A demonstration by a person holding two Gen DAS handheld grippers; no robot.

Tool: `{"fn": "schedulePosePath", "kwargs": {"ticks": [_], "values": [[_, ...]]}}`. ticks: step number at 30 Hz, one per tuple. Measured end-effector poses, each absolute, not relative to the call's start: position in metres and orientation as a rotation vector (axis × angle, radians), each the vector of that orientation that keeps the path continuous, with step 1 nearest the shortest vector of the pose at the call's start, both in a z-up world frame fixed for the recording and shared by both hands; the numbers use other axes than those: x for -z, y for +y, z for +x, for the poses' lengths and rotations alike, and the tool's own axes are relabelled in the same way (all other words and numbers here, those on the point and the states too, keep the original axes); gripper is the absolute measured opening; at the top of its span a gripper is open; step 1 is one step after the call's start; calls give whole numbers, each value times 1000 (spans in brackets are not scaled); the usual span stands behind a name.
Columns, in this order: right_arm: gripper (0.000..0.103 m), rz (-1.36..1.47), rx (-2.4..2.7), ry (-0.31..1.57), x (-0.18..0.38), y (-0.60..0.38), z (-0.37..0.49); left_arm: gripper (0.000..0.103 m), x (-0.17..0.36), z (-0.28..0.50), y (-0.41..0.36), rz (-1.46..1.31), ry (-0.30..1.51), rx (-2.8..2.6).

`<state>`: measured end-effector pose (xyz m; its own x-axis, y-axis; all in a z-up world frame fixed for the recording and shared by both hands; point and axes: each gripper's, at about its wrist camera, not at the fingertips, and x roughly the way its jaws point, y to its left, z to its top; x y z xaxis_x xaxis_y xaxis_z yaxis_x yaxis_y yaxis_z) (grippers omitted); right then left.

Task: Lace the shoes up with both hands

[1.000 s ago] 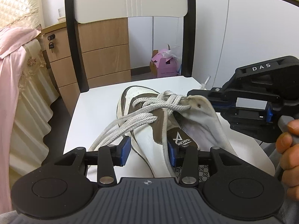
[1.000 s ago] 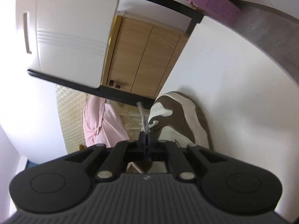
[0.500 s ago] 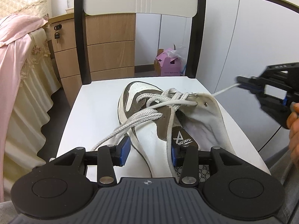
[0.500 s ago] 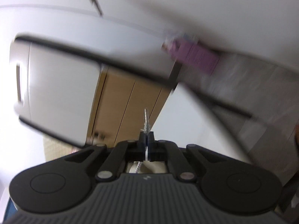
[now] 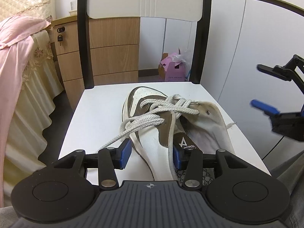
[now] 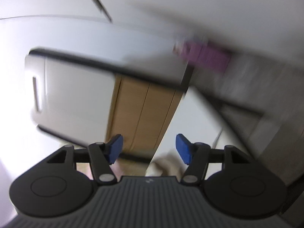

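Note:
A white and brown sneaker (image 5: 152, 138) lies on the white chair seat (image 5: 98, 110) with its grey-white lace (image 5: 171, 106) crossed over the tongue. My left gripper (image 5: 151, 155) straddles the shoe's near side wall, one blue pad outside and one inside the collar, both against it. One lace tail (image 5: 112, 142) trails toward the left pad; a frayed lace end (image 5: 230, 124) lies loose by the shoe's right side. My right gripper (image 5: 256, 85) hangs off the chair's right edge, its jaws opening with nothing between them. The right wrist view is blurred; the right gripper (image 6: 149, 151) there holds nothing.
The chair's black-framed white backrest (image 5: 144, 0) rises behind the shoe. A wooden drawer cabinet (image 5: 106, 49) and a pink box (image 5: 172, 70) stand on the floor beyond. A bed with pink cloth (image 5: 17, 43) is at the left. White wardrobe doors (image 5: 247, 47) fill the right.
My right gripper pulled the lace end out to the right, away from the shoe, then let go of it and its jaws spread. The lace end dropped beside the shoe. The left gripper stayed put.

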<state>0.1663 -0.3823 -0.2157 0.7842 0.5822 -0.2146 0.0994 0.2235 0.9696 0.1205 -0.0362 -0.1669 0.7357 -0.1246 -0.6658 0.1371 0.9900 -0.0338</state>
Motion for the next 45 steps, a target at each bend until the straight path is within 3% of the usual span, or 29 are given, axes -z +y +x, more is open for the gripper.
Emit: {"fn": "schedulePosePath", "kwargs": {"ticks": [9,10,12,13,14,21,31,36,37,38,40,45], "values": [[61,1312,-446,811,230,-309,176,49,164,119,-39,46,681,103],[56,1305,-433,810,231,-305,177,49,165,119,-40,49,680,98],[27,1277,-401,804,231,-301,180,49,166,120,-42,63,678,81],[7,1264,-387,807,232,-299,181,49,167,121,-42,66,681,73],[4,1252,-373,810,233,-297,183,49,167,122,-43,68,684,64],[2,1071,-284,743,221,-304,187,51,171,125,-44,70,710,16],[2,965,1,607,218,-387,170,51,177,130,-45,71,748,-7],[10,990,0,637,224,-406,166,51,176,129,-43,58,747,-2],[24,1001,8,638,225,-410,164,51,176,128,-43,59,745,-1],[52,1011,22,634,225,-413,162,51,175,127,-43,61,744,1],[74,1018,50,617,222,-414,157,51,173,123,-43,66,737,10],[74,1059,-49,600,209,-401,149,50,167,117,-44,70,698,32]]}}
